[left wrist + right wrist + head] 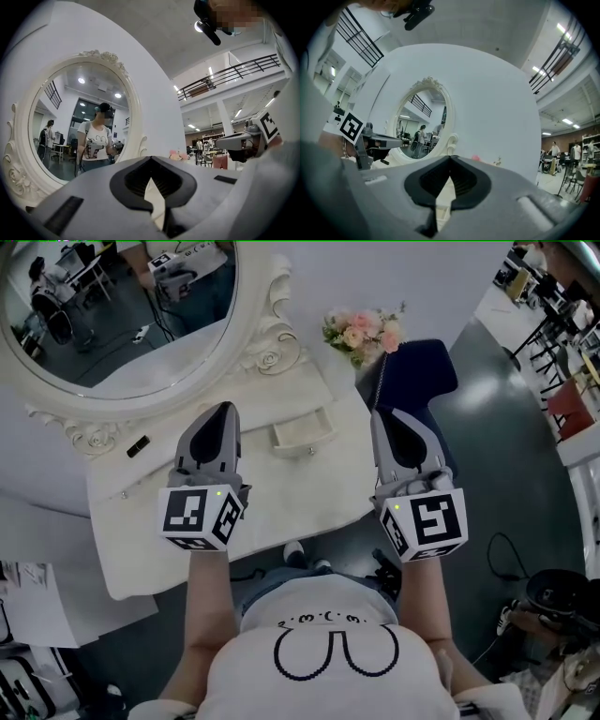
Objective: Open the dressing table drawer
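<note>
**A:** Could you make out the drawer [302, 434] from where you stood?

**B:** Only from above, near the middle of the frame. It was a small cream box with a round knob on its front. It seemed to stick out of the dressing table [281, 512] with its inside showing, though I couldn't tell how far. In each gripper's own view the smooth grey jaw housing covered it completely.

**A:** And the tools?

**B:** The left gripper [223, 411] had its jaws pressed together at the tips with nothing between them. The right gripper [387, 418] was pinched closed and empty too. Both were held level, with the drawer between them in the frame.

**A:** What else was cut off?

**B:** The oval mirror [112, 315] ran off the upper left edge. Its glossy white frame was carved with scrolls and roses. The table's lower left corner sat partly under loose papers. A dark blue padded seat [417, 381] was half hidden behind the right gripper, with soft pink flowers [362, 331] just above it. A small black thing [138, 444] on the tabletop was too small to tell
</note>
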Demonstrator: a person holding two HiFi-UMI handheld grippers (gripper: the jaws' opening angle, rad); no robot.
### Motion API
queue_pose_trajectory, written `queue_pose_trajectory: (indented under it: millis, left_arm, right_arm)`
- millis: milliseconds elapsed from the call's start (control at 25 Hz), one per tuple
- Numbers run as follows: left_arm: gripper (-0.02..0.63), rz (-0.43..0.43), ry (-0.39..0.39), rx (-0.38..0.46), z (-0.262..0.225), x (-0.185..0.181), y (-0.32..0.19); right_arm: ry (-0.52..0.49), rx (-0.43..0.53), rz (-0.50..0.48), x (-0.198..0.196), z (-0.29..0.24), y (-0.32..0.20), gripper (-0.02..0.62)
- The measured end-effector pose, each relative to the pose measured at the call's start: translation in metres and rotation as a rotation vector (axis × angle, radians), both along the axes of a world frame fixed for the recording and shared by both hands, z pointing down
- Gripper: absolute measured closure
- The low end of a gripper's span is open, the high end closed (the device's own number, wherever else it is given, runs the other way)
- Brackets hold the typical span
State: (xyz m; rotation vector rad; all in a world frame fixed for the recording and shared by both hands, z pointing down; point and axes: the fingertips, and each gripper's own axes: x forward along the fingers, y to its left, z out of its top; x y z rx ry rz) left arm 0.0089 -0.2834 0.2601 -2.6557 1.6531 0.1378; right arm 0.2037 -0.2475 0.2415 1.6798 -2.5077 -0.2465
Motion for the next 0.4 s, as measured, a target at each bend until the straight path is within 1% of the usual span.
queue_pose_trajectory:
  millis: [400]
  left_arm:
    - [0.607,0.018,0.006,0.013,-0.004,0.006,-0.005]
  right_arm:
    - [-0.015,-0.028,0.036,0.013,0.013,-0.004,0.595]
